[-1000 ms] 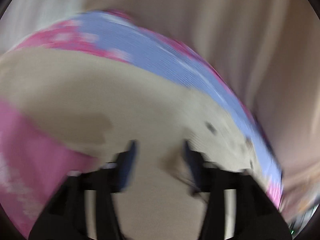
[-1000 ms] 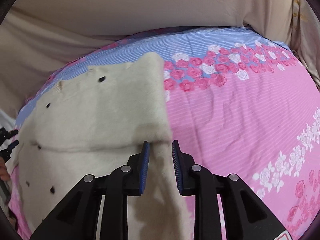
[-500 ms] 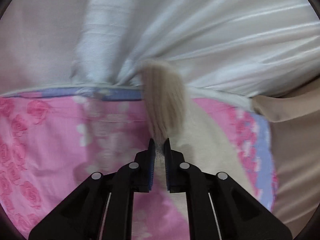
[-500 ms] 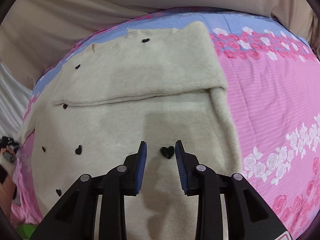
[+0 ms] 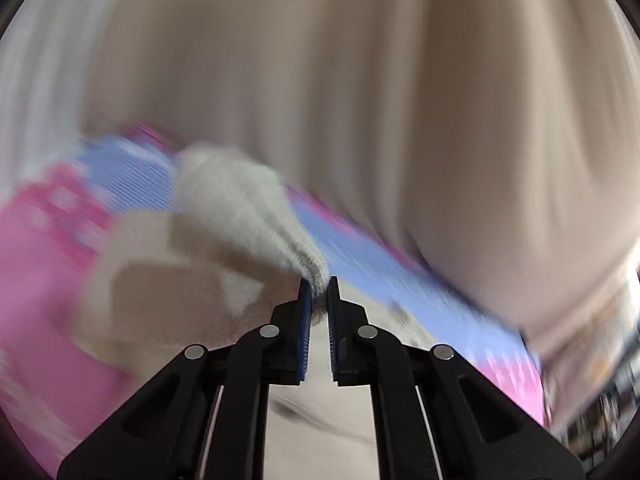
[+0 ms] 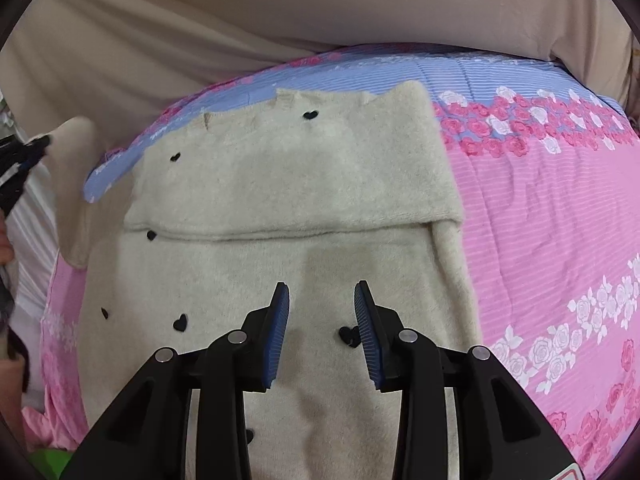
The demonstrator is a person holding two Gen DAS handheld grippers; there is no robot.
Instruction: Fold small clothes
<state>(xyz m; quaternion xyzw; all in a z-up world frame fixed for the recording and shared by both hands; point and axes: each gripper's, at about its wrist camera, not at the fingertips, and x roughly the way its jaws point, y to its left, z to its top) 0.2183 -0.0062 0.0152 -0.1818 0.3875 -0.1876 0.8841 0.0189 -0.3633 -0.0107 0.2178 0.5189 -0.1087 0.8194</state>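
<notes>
Beige curtain [image 6: 280, 20] hangs behind a bed with a pink and blue rose-print bedsheet [image 6: 560, 220]. At far left in the right wrist view, the left gripper [image 6: 24, 156] is raised off the bed, with one sleeve [image 6: 76, 184] of the cream sweater [image 6: 280, 200] rising to it. Left wrist view, blurred: left gripper [image 5: 318, 292] has its jaws nearly together, clamped on the ribbed cuff [image 5: 314, 268] of that sleeve, which stretches away up-left over the sheet [image 5: 400, 280].

Sweater lies flat on the bed, left of centre on the sheet, cream knit with small black hearts [image 6: 181, 322]. Its other sleeve [image 6: 304, 184] lies folded across the chest, ending at a straight fold line.

Right gripper [image 6: 322, 308] is over the lower body of the sweater, jaws well apart, nothing between them. One black heart [image 6: 349, 336] shows just beside the right-hand jaw. To the right, bare pink sheet with white and red roses.
</notes>
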